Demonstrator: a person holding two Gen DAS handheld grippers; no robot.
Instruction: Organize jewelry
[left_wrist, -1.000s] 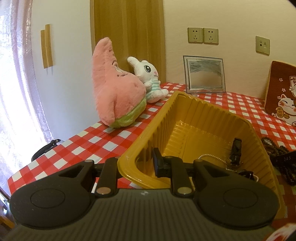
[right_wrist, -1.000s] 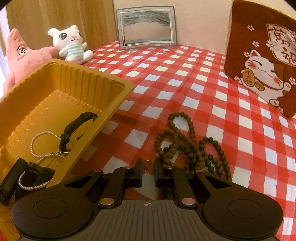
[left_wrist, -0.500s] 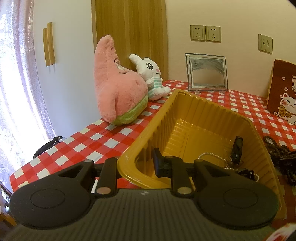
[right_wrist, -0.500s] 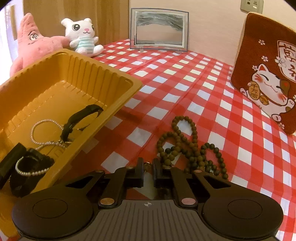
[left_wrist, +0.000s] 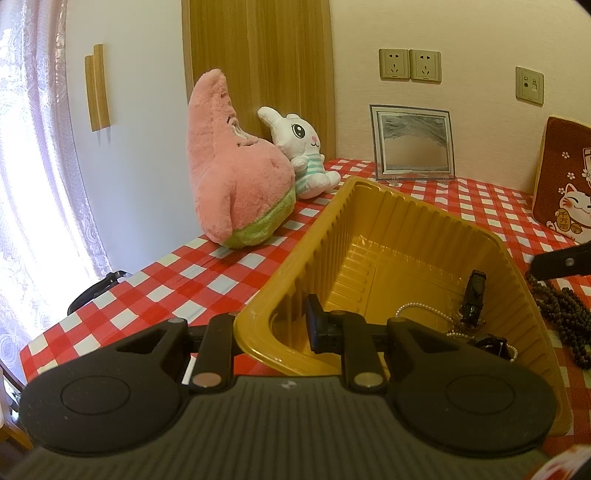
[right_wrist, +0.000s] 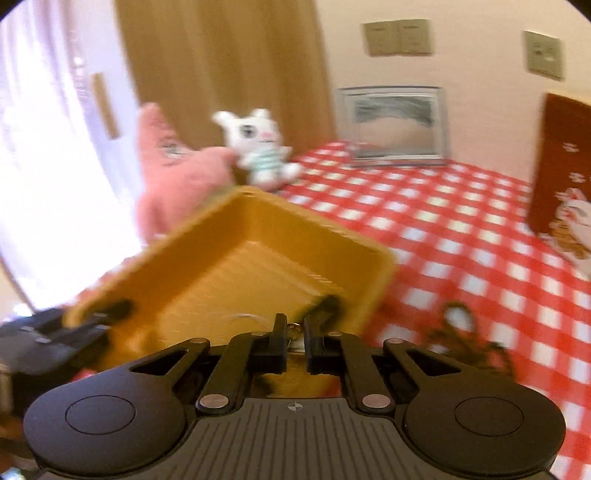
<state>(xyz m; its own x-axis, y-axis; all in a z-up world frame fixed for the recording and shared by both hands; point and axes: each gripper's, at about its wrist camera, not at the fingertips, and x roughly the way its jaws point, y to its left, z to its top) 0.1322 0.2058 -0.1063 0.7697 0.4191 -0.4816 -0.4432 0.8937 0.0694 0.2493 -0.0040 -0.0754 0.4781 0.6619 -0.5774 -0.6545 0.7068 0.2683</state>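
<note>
A yellow plastic tray (left_wrist: 391, 206) sits tilted on the red checked table. My left gripper (left_wrist: 273, 325) is shut on the tray's near rim, one finger outside and one inside. In the tray lie a black bracelet (left_wrist: 474, 295) and a pearl strand (left_wrist: 421, 306). My right gripper (right_wrist: 294, 330) is shut on a small gold-coloured jewelry piece (right_wrist: 293, 326) and is raised over the tray's (right_wrist: 258, 236) near right corner; this view is blurred. A brown bead necklace (left_wrist: 565, 314) lies on the table right of the tray, also in the right wrist view (right_wrist: 465, 332).
A pink star plush (left_wrist: 232, 177) and a white rabbit plush (left_wrist: 303, 155) stand at the back left. A framed picture (left_wrist: 413, 142) leans on the wall. A brown cat cushion (left_wrist: 565, 177) stands at the right. The table's left edge (left_wrist: 110, 288) is close.
My right gripper has lifted off the table and swung left, from beside the bead necklace to over the tray, still holding the small piece. The left gripper keeps its hold on the tray rim.
</note>
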